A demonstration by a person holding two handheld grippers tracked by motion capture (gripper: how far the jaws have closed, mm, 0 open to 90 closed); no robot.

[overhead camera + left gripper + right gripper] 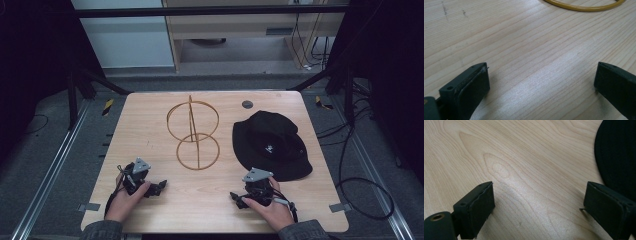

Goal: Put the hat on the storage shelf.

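Partly cut off: in the left gripper view the yellow wire double-ring stand (584,7) shows just an arc at the top edge, and in the right gripper view the black fabric bucket hat (617,155) is clipped by the right edge. Hat's small white logo is too small to read in the high view. Counts: one hat (270,142), one stand (193,134) with two rings, two grippers, one light wooden table (150,120), one small dark round disc (247,104) near the table's far edge. Left gripper (159,187) sits lower left of frame, jaws spread wide over bare wood, stand up and to its right, apart. Right gripper (236,199) sits lower centre-right, jaws released, nothing between them; hat lies just above and right of it, near, not touching.
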